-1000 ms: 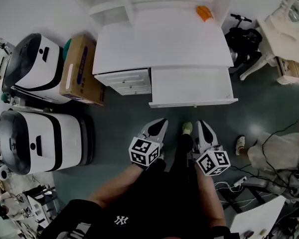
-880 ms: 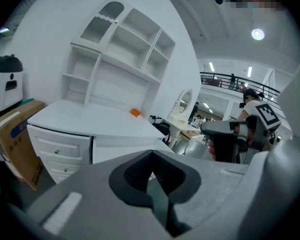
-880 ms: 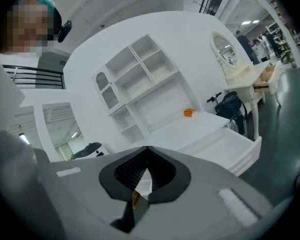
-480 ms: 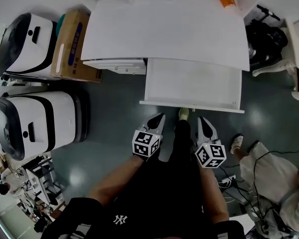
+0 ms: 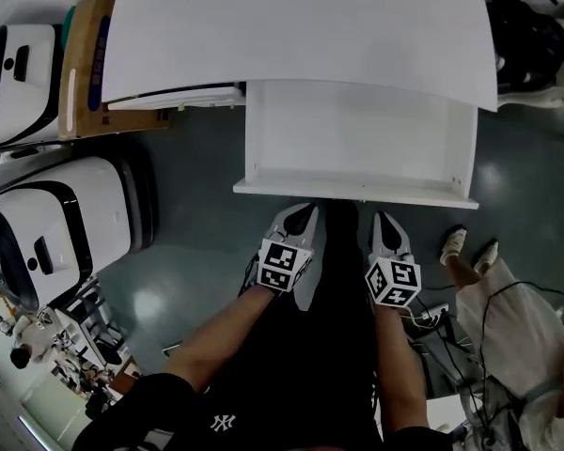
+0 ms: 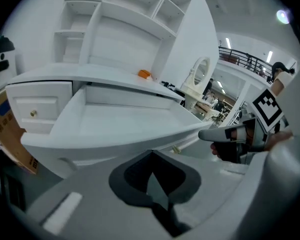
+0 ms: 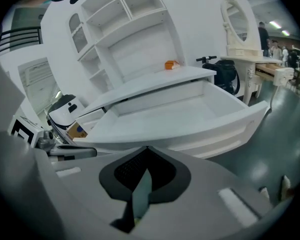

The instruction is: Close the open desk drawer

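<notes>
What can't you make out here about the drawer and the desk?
- Back of the drawer: head view, under the desktop.
- Front face of the drawer: head view, seen edge-on from above.
- The orange thing on the desktop: too small in both gripper views, outside the head view.
- Whether the left claw or right claw touches the drawer: unclear in every view.

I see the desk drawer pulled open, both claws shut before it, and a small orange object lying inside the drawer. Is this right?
Not quite. The orange object lies on the desktop, not inside the drawer, whose bare floor holds nothing; the right gripper view shows this. The rest is correct.
</notes>
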The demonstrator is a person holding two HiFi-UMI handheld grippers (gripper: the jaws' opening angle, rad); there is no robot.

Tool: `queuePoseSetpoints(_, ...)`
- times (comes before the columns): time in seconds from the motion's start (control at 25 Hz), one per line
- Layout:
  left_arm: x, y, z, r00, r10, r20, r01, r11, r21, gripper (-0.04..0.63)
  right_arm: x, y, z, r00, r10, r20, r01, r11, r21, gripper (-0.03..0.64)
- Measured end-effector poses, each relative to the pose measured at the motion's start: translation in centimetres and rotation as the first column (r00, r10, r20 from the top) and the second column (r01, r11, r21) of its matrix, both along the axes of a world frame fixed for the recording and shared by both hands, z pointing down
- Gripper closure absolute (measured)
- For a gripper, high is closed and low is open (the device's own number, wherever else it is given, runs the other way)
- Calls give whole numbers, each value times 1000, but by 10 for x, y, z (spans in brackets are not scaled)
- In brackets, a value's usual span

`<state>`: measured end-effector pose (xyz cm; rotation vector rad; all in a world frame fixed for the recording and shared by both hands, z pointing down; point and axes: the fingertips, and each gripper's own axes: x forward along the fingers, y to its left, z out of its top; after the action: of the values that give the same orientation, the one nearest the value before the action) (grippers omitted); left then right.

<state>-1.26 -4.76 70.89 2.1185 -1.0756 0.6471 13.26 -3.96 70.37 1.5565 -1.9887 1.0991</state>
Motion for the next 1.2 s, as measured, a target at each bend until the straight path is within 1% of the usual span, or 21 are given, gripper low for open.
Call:
queuePoseSetpoints(0.16, 11, 0, 21, 1000, 0, 5, 0, 1000, -5, 595, 10, -4, 26, 1000, 26, 1, -26, 999, -27, 594)
queuePoseSetpoints(0.28, 16, -7, 26, 1000, 0, 8, 0, 1000, -4, 595, 14, -14, 36, 1000, 28, 2, -28, 999, -34, 594)
queuePoseSetpoints(0.44, 19, -20, 29, 1000, -15, 15, 15, 1000, 4, 594, 15, -22, 37, 1000, 7, 9, -7, 1000, -23, 594)
queuePoseSetpoints(0.6, 23, -32, 31, 999, -33, 9, 33, 999, -5, 594, 16, -33, 38, 1000, -11, 5, 11, 1000, -16, 594)
queuePoseSetpoints(1.2, 27, -93, 31, 995, -90, 35, 88, 995, 36, 594, 16, -93, 38, 997, -80, 0, 80, 997, 13, 594)
